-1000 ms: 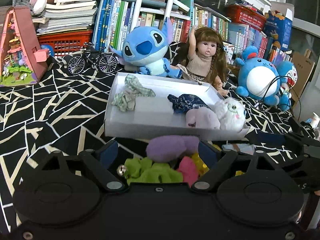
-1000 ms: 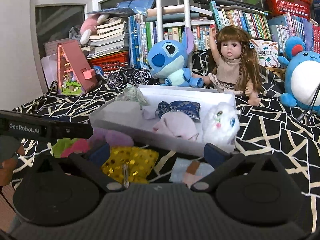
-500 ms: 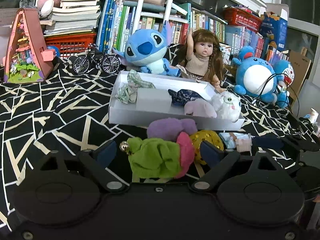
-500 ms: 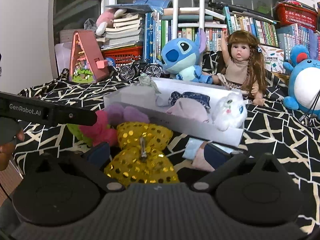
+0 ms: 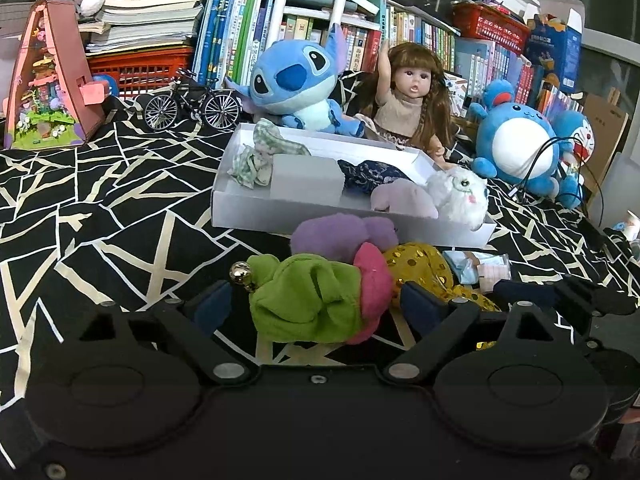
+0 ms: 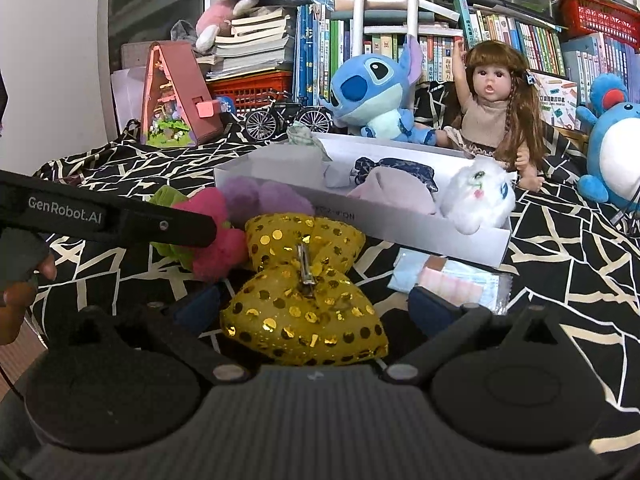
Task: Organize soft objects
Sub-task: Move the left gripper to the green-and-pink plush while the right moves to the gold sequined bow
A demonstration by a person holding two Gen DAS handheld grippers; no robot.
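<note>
A green, pink and purple plush toy [image 5: 320, 300] lies on the black patterned cloth between the fingers of my left gripper [image 5: 314, 302], which stands open with its pads clear of the toy. Beside it, a gold sequin bow [image 6: 304, 292] lies between the fingers of my right gripper [image 6: 316, 306], also open around it. Just behind stands a white box [image 5: 280, 216] holding a checked cloth [image 5: 260, 156], a navy pouch [image 5: 372, 174], a pink cloth [image 5: 400, 200] and a white plush cat [image 5: 460, 196]. The left gripper's side [image 6: 120, 216] crosses the right wrist view.
A pale packet [image 6: 452, 284] lies right of the bow. Behind the box sit a blue plush [image 5: 292, 80], a doll [image 5: 408, 100], a toy bicycle [image 5: 192, 100] and a pink model house [image 5: 48, 80], before bookshelves. A round blue plush [image 5: 516, 152] and cables are at the right.
Both grippers have sunk and drawn back from the white box. The plush toy and the gold bow, half hidden under the fingers before, now show fully between them.
</note>
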